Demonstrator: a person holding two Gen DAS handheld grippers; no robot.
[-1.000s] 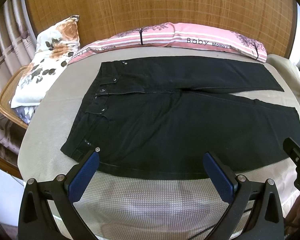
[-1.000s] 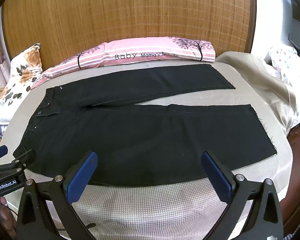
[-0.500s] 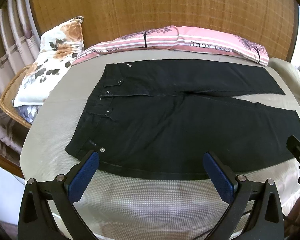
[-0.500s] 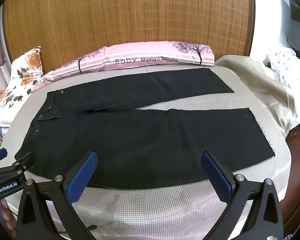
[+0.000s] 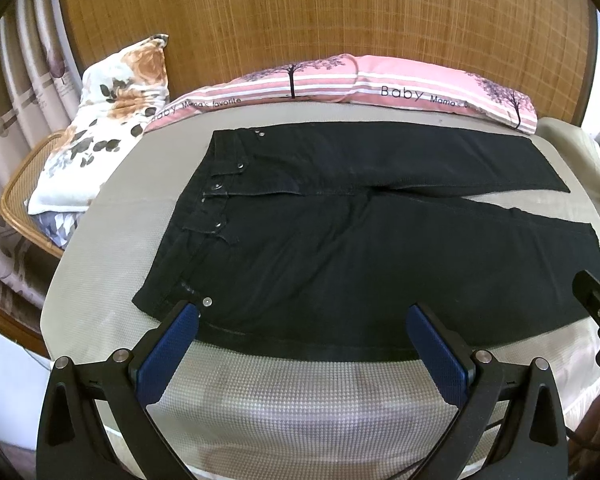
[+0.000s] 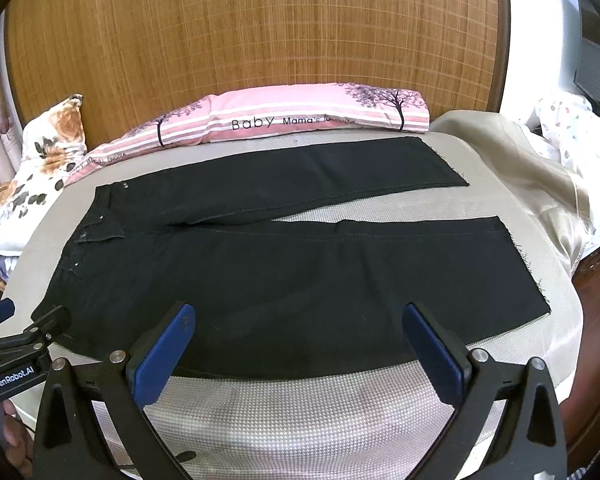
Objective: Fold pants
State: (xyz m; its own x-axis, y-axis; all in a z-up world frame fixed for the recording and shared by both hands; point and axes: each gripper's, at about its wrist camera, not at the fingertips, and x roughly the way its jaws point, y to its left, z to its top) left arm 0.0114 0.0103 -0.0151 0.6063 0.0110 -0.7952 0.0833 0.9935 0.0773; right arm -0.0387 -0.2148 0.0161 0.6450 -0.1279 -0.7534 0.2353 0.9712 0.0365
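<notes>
Since a second ago, both cameras are drawing back and rising a little: the pants (image 5: 340,240) are now sitting lower and smaller in each view, and more of the bamboo wall is showing at the top. The pants are lying flat on the bed (image 5: 300,392), waistband at the left of the frame, the two legs spreading apart toward the right, probably so that one leg can be laid over the other.

The left gripper (image 5: 300,332) is hovering over the near edge by the waist, its fingers wide apart and holding nothing. The right gripper (image 6: 296,336) is hovering over the near leg, fingers also apart and empty.

The pink pillow (image 6: 300,116) at the top is reading "Baby Mama's favorite". At the lower left of the right view, the left gripper's body is showing "GenRobot.AI".
</notes>
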